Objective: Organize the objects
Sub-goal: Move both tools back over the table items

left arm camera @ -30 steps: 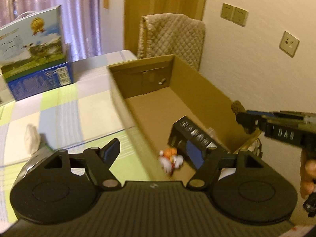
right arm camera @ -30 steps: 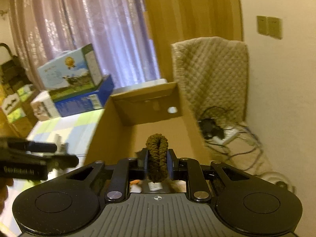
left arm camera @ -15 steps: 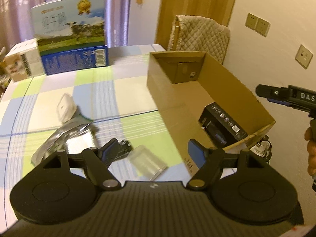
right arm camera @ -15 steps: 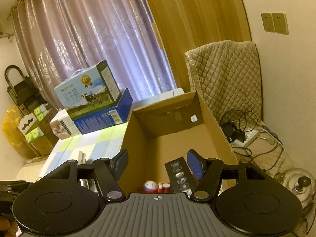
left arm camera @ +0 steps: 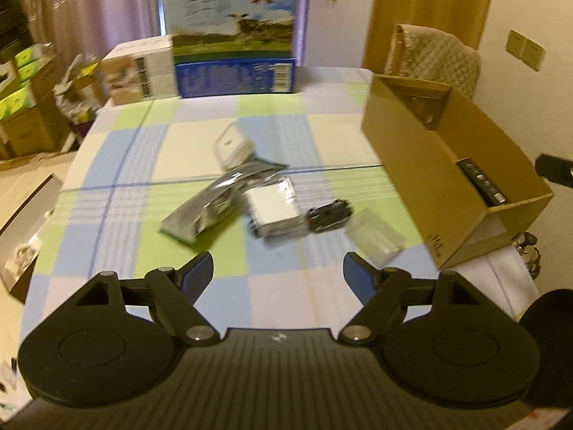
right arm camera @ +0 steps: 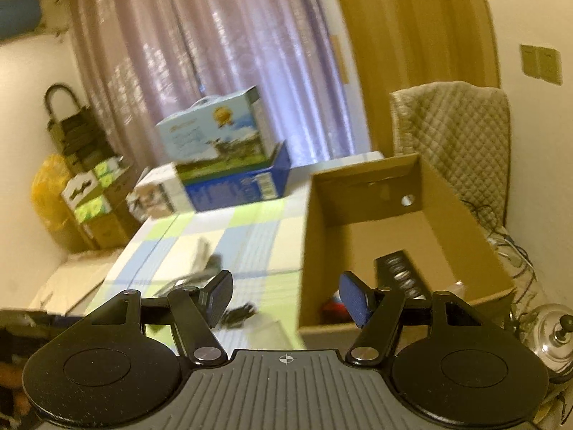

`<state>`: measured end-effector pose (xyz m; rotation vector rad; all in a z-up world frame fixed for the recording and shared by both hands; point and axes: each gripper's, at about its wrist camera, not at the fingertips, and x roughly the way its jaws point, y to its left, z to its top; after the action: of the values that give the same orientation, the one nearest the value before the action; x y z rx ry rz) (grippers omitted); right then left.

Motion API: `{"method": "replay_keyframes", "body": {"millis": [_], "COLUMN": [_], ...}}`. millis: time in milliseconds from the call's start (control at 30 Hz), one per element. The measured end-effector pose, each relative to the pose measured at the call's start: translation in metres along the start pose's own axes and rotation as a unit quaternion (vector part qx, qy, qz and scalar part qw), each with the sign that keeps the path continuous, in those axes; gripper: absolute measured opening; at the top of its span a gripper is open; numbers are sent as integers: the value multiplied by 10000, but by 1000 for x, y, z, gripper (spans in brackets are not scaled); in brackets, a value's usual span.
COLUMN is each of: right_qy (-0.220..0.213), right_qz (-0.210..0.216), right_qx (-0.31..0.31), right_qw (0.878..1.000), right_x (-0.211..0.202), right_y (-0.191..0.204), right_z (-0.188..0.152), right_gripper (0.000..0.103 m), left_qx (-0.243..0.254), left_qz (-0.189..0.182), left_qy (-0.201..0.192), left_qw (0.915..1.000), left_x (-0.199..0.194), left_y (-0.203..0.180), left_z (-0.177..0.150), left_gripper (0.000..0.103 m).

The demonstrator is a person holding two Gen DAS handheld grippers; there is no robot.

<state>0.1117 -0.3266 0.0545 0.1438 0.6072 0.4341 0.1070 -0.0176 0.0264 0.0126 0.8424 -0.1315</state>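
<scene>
Two grippers, both spread wide and holding nothing. Left gripper (left arm camera: 278, 272) fills the bottom of its frame, hanging above the checked green, blue and cream tablecloth (left arm camera: 118, 165). Right gripper (right arm camera: 285, 297) sits low in its own frame, with the left wall of the brown cardboard box (right arm camera: 394, 215) showing right between its fingers.

Just past the left fingertips, a bit right of centre, there's a clear plastic case (left arm camera: 376, 237) lying flat. Next to it on the left is a small black gadget (left arm camera: 329, 215), blurry, can't tell what it is. It's touching or nearly touching a white square packet (left arm camera: 275, 208), which sits beside a crumpled silver foil bag (left arm camera: 218, 200). A little farther back is a white rounded box (left arm camera: 232, 145), against the top end of the foil bag.

Over on the right side of the left view the cardboard box (left arm camera: 404, 143) stands open-topped on the table edge, with a long black box with a row of round buttons (left arm camera: 481, 182) lying inside near its front right. In the right view that same black thing (right arm camera: 397, 268) lies on the box floor, and something red and white (right arm camera: 333, 304) peeks out by the near wall.

At the far end of the table, upper middle, a blue and white carton with a cow picture (left arm camera: 232, 32) stands upright, with a smaller white carton (left arm camera: 139, 71) just to its left. A beige quilted cloth (left arm camera: 433, 53) hangs behind the cardboard box.
</scene>
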Motion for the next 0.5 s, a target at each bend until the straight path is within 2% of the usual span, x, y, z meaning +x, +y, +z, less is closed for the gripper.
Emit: {"method": "replay_keyframes", "body": {"millis": [200,500], "right_qy": [317,674], "right_qz": [90,115], "right_qx": [-311,-721], "right_qw": [9990,9950], "right_x": [14,39], "right_y": [31,58], "right_z": [-25,-53], "right_gripper": [63,63], "left_qx": [-168,-213], "left_qz": [77,72], "left_qy": [-34,-90], "left_qw": [9998,9997], "left_x": [-10,-13], "left_y": [20,32], "left_z": [-15,-17], "left_gripper": [78,80]}}
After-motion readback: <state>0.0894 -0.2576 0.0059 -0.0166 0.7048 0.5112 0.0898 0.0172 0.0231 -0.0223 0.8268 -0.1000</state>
